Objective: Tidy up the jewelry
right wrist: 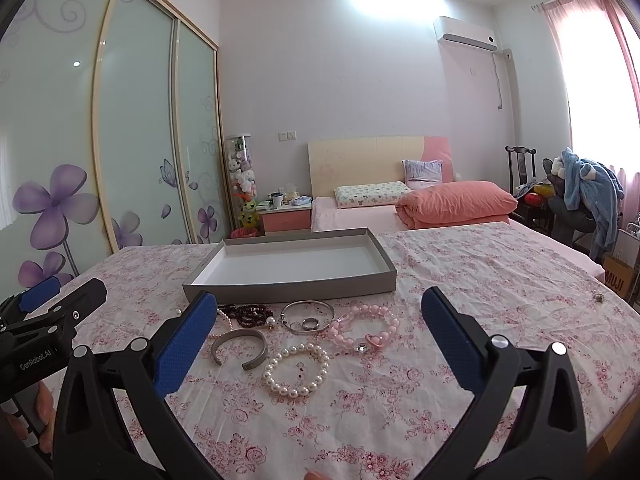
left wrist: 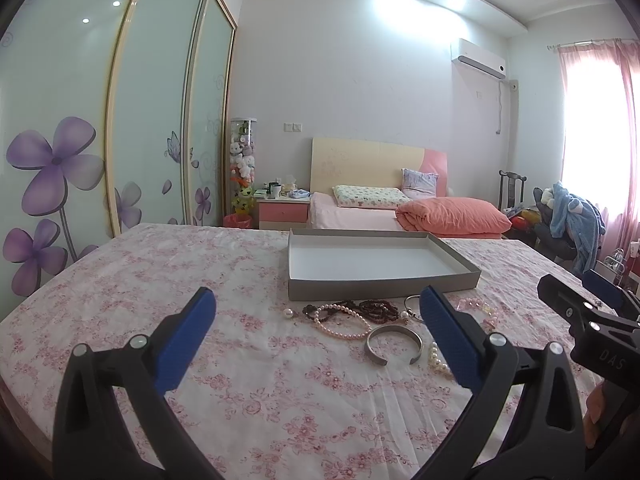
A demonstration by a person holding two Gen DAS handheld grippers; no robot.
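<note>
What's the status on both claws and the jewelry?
Left claw open, right claw open, both empty. Jewelry, including pearl bracelet, loose on cloth; gray tray empty. Nothing in the way.

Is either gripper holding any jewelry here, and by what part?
Nothing is held. Left gripper and right gripper both have open jaws, empty above the tablecloth.

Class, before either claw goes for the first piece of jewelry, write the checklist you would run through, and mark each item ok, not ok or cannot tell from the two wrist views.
1. Left claw open and holding nothing: ok.
2. Right claw open and holding nothing: ok.
3. Grey tray has free room inside: ok, nothing lies in it.
4. White pearl bracelet lies apart from the other pieces: ok.
5. Pink pearl strand free of the dark bead bracelet: not ok, they overlap.
6. Small ring free to lift: cannot tell, it lies inside the thin bangle.
</note>
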